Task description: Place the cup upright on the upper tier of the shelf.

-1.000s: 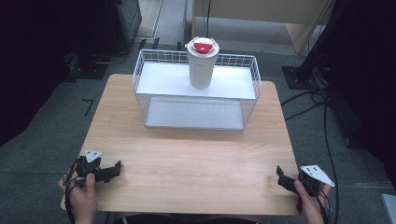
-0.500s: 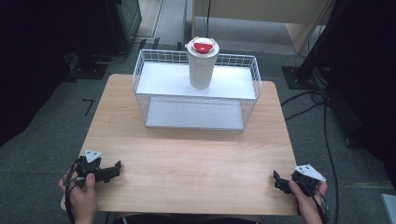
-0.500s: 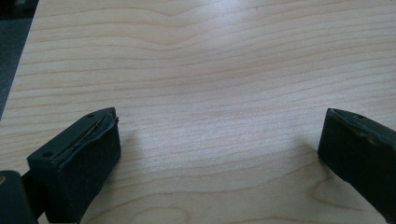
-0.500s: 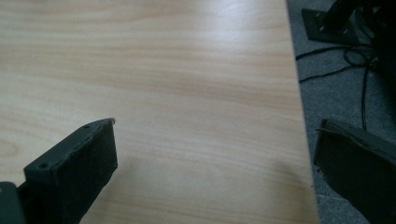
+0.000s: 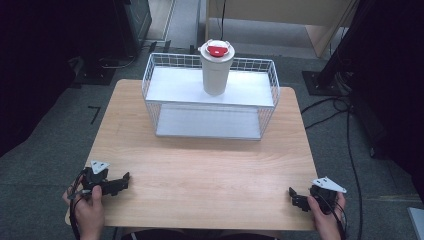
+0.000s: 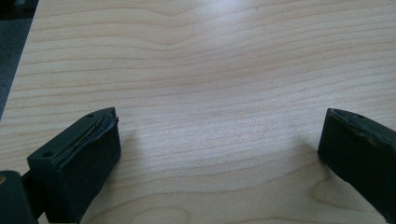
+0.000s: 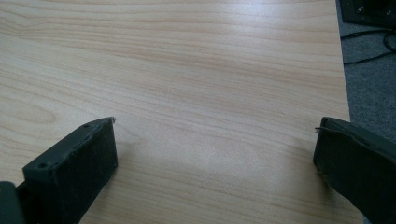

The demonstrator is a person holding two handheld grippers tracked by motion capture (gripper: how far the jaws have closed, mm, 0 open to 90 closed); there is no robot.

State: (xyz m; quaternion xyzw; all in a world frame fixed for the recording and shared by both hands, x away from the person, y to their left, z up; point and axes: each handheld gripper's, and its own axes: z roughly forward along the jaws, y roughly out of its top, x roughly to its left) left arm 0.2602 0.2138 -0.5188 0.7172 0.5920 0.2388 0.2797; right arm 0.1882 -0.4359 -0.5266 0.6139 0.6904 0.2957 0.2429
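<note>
A white tumbler (image 5: 216, 68) with a red-centred lid stands upright on the top shelf of a white wire rack (image 5: 210, 97) at the far side of the wooden table (image 5: 200, 160). My left gripper (image 5: 121, 183) rests near the table's front left corner, held by a hand, open with bare wood between its jaws (image 6: 219, 135). My right gripper (image 5: 294, 196) sits near the front right corner, also open over bare wood (image 7: 215, 140). Both grippers are far from the tumbler.
The rack's lower shelf (image 5: 207, 123) holds nothing. Dark grey carpet (image 5: 45, 130) surrounds the table. Black cables (image 5: 345, 115) run on the floor to the right, and dark equipment stands (image 5: 345, 55) rise at the back right.
My right gripper has shifted slightly left and toward the table's front edge. The left gripper and the tumbler have stayed put.
</note>
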